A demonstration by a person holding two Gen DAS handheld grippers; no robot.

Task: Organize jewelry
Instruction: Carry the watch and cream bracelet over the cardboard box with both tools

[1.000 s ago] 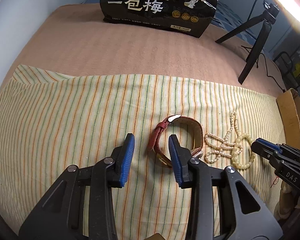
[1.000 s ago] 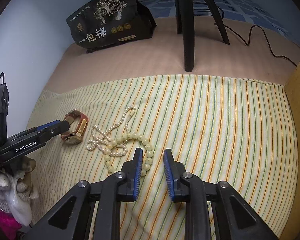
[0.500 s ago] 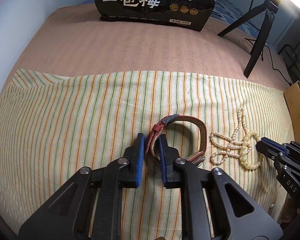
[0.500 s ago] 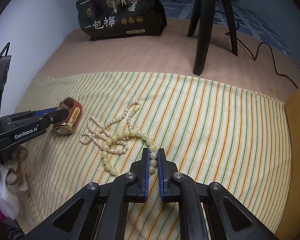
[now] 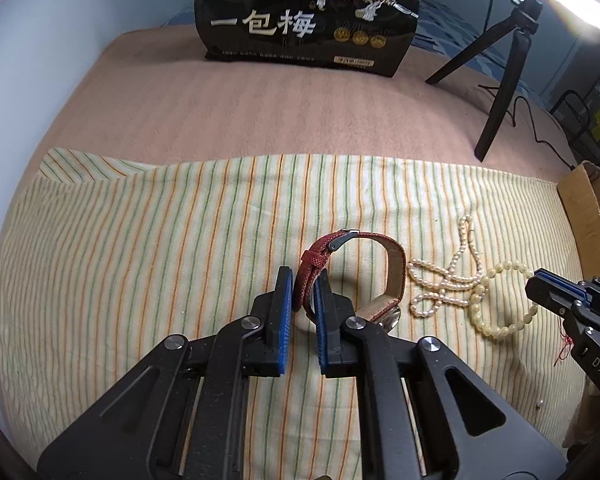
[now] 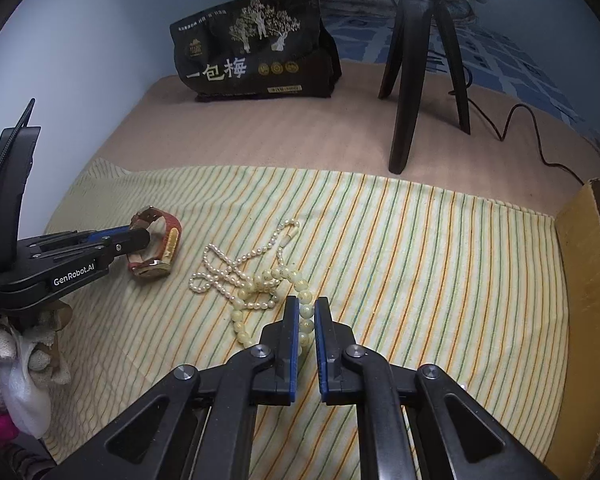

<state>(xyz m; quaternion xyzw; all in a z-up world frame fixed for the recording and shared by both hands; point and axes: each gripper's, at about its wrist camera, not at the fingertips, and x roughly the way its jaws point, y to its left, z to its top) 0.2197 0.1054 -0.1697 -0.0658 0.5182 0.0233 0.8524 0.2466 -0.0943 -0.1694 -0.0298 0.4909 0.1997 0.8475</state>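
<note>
Jaws clamp tight: left gripper on watch strap, right gripper on bead bracelet, both angled downward.

Counts: 1 red-strap watch, 1 pearl strand, 1 pale green bead bracelet, 2 grippers, left & right, 1 black bag upper centre, 1 tripod, 1 striped cloth, 1 cardboard box right edge.

Watch face hidden (behind tongs)
</note>
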